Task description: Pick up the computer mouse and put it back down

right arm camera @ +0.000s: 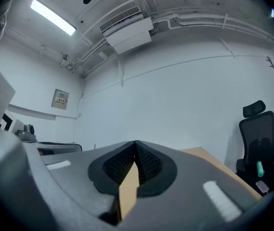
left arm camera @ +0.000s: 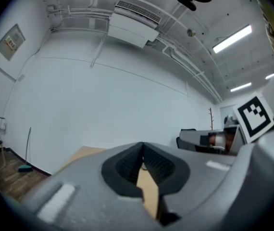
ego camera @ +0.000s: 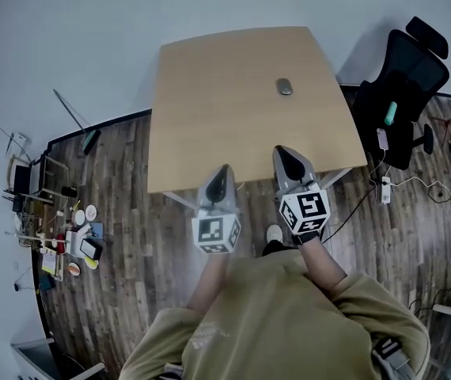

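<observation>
Grey computer mouse (ego camera: 285, 87) on light wooden table (ego camera: 217, 113)

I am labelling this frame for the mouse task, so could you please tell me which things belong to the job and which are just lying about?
Belongs to the job:
- computer mouse
- table it lies on
- left gripper and right gripper, both shut and empty

Just lying about:
- office chair
- power strip on the floor
- floor clutter by the wall
</observation>
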